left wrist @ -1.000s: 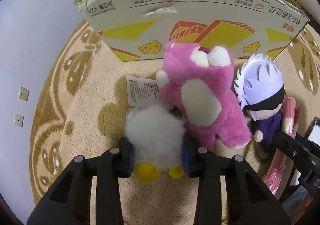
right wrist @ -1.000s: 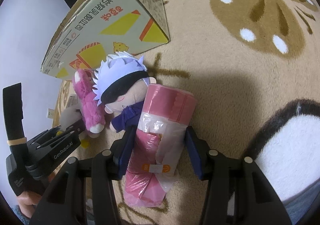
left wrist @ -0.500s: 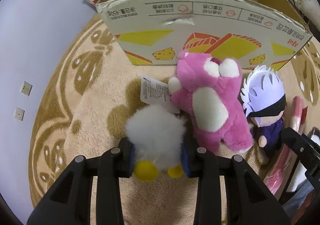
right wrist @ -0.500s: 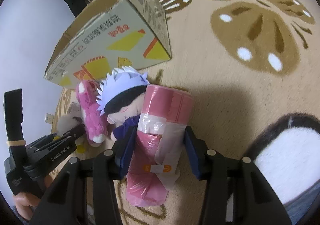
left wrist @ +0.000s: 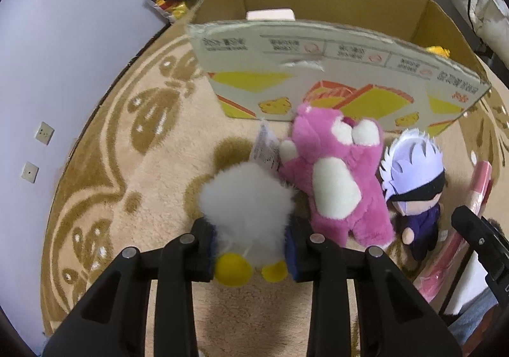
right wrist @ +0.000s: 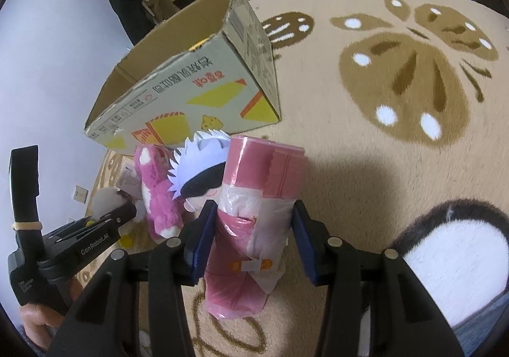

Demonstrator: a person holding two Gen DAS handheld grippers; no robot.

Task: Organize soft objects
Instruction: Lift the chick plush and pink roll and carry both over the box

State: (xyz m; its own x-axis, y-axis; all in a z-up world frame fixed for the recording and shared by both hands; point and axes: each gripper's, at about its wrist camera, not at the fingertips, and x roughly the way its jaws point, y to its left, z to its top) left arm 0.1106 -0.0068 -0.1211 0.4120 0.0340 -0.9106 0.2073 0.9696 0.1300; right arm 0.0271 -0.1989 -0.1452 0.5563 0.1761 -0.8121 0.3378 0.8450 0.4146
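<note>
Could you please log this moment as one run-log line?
left gripper: jaws shut on fluffy white plush duck | right gripper: jaws shut on pink plastic bag roll | cardboard box: open

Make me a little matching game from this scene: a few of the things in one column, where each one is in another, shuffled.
Things:
1. white fluffy toy
2. pink roll
3. pink bear
4. cardboard box

Places:
A. lying on the rug, no gripper on it
B. standing open behind the toys
C. clamped in the left gripper
D. clamped in the right gripper

Pairs: 1-C, 2-D, 3-A, 4-B
</note>
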